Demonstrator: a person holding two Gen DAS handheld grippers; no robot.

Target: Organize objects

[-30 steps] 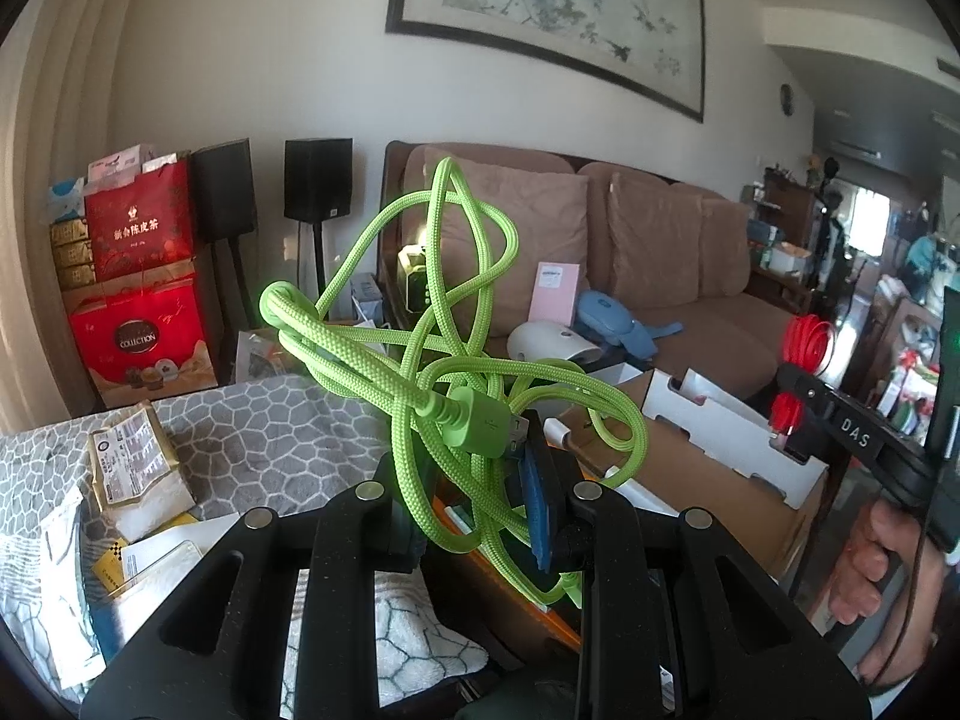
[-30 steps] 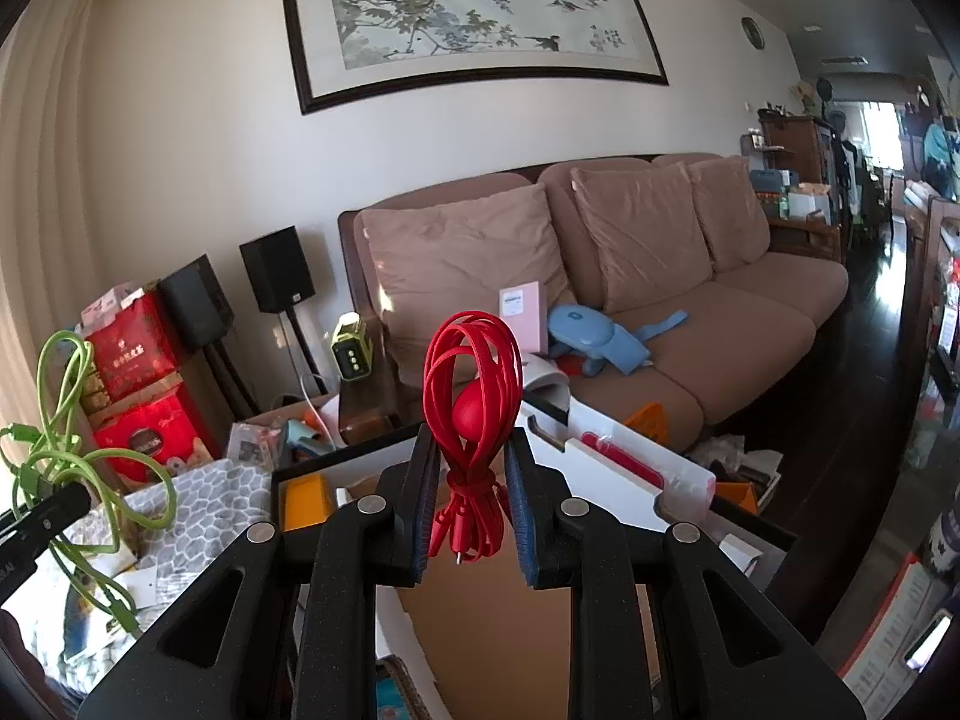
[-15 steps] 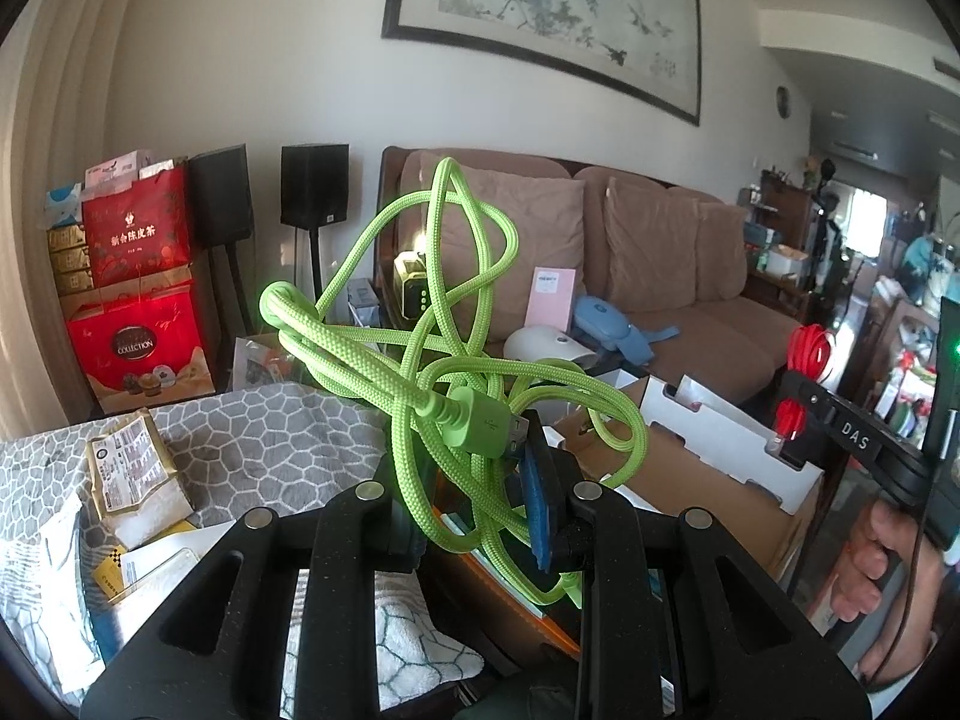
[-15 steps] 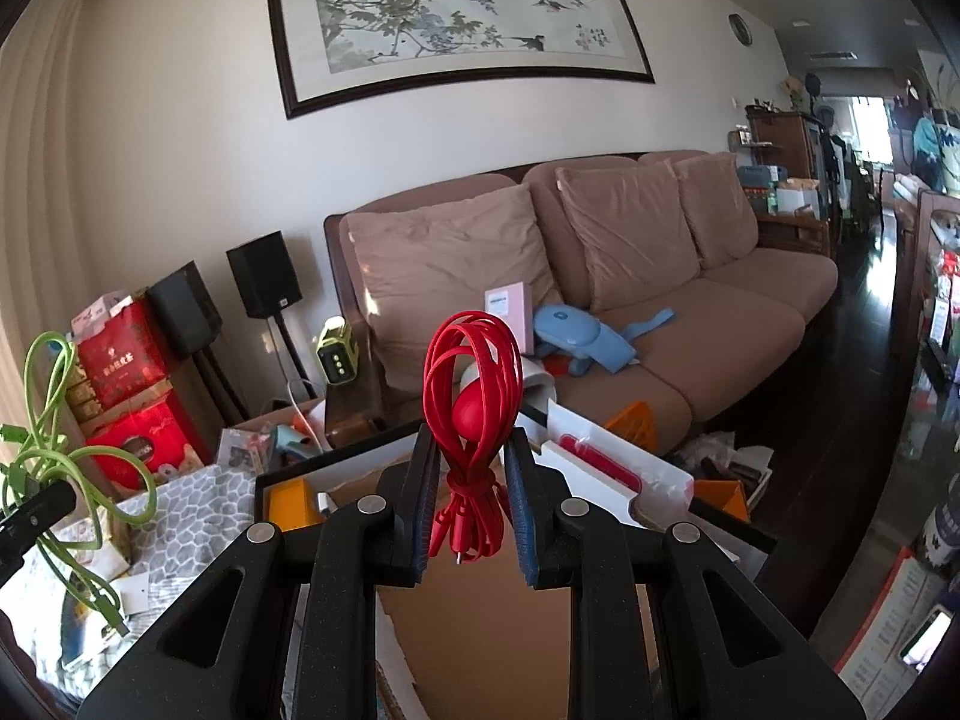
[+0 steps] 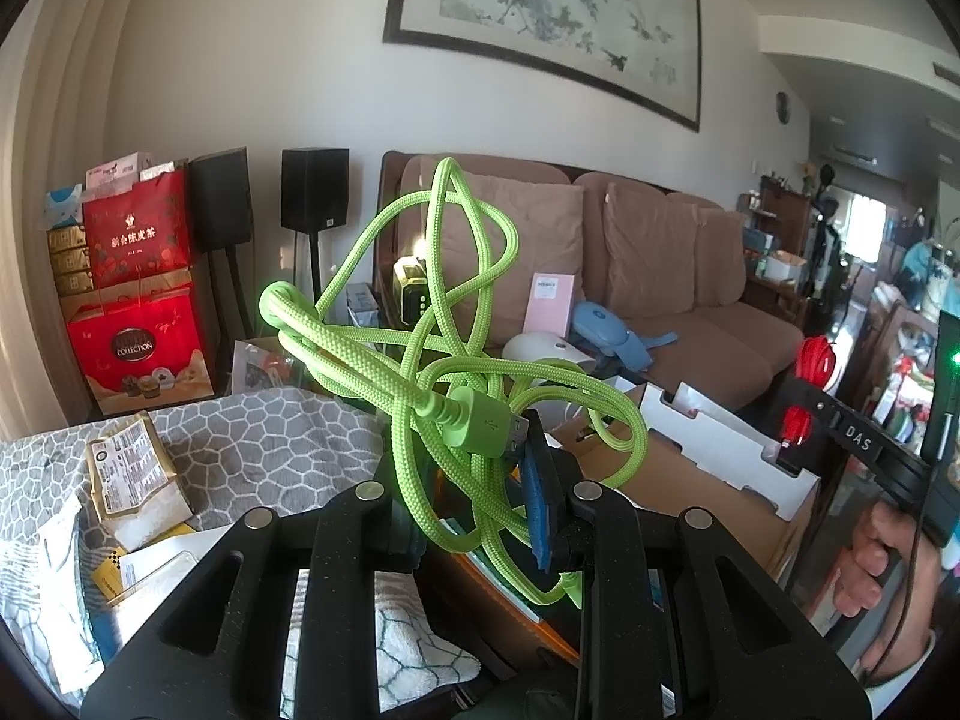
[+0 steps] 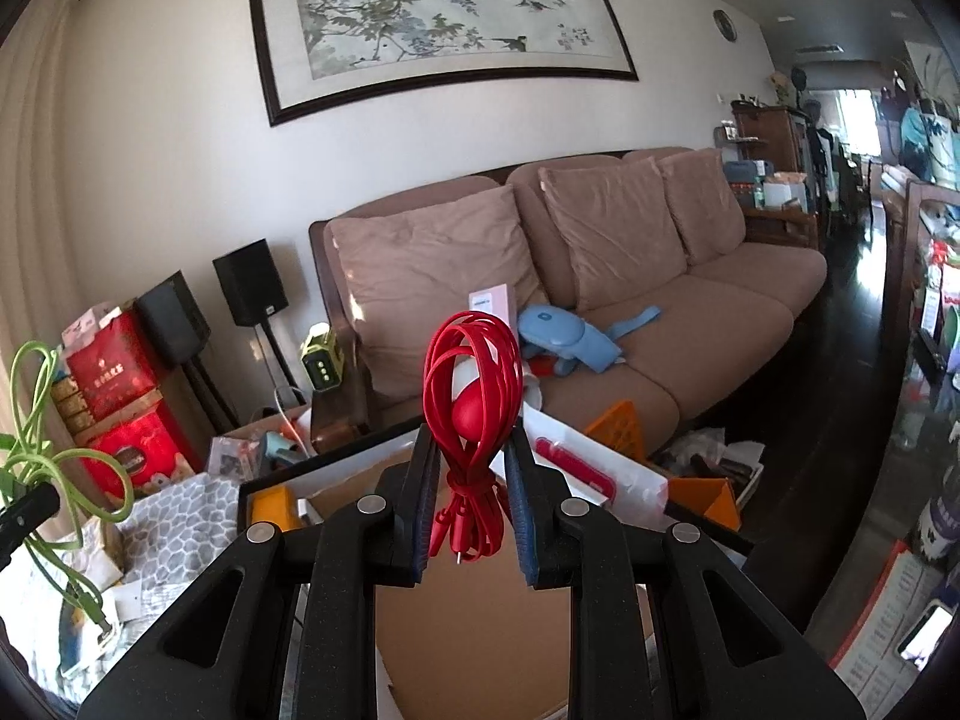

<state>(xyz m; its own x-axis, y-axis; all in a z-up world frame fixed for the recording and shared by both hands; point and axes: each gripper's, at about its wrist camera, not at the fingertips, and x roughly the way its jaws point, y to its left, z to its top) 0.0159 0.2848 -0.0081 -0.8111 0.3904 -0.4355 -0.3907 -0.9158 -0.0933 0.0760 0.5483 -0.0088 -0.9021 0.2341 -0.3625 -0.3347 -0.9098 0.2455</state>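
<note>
Green cable (image 5: pixel 444 360), tangled loose loops w/ USB plug showing, pinched in left gripper (image 5: pixel 480 498), fingers (image 5: pixel 537 498) narrow and clamped on the strands; held up in air just left of the cardboard box (image 5: pixel 672 480). Red cable (image 6: pixel 471 384), coiled bundle w/ round red bit in middle, gripped by right gripper (image 6: pixel 471 492), fingers (image 6: pixel 519 498) narrow, closed on the coil; it hangs above the box, ends dangling. Person's hand (image 5: pixel 882 564) on right gripper handle. Behind box: brown sofa (image 6: pixel 600 276). Left of box: worktop (image 5: pixel 240 438) w/ grey patterned cloth, packets on it.
</note>
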